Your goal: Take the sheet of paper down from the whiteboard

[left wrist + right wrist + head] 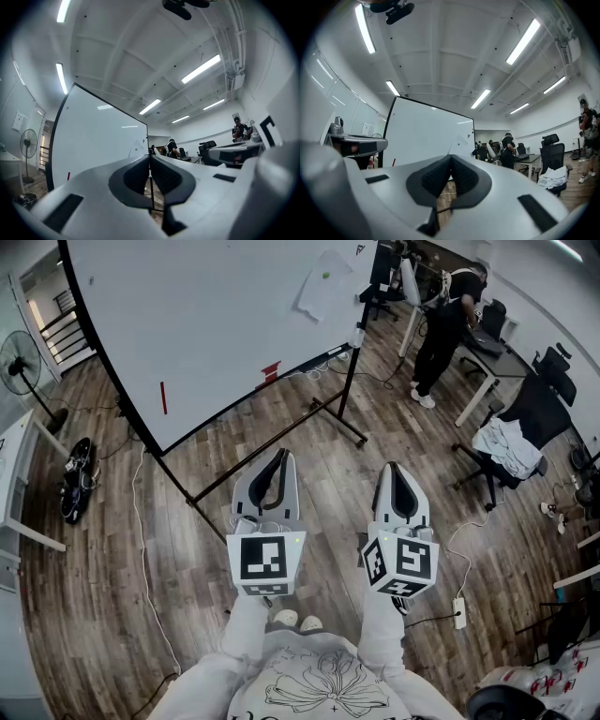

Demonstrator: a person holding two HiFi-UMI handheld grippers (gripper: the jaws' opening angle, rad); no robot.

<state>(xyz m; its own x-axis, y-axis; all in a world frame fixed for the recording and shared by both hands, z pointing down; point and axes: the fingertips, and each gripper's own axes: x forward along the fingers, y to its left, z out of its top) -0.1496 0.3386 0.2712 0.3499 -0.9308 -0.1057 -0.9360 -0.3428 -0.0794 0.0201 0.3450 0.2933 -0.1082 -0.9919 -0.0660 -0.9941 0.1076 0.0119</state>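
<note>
A white sheet of paper hangs on the whiteboard near its right end, pinned by a green magnet. In the right gripper view the sheet of paper shows small and far beyond the jaws. In the left gripper view the paper is a faint shape by the board's right edge. My left gripper and right gripper are held side by side well short of the board, both shut and empty. Their tips meet in each gripper view, left gripper, right gripper.
The whiteboard stands on a black frame with feet on the wood floor. A person stands by desks at the far right. An office chair with cloth is on the right, a fan on the left, a power strip near my feet.
</note>
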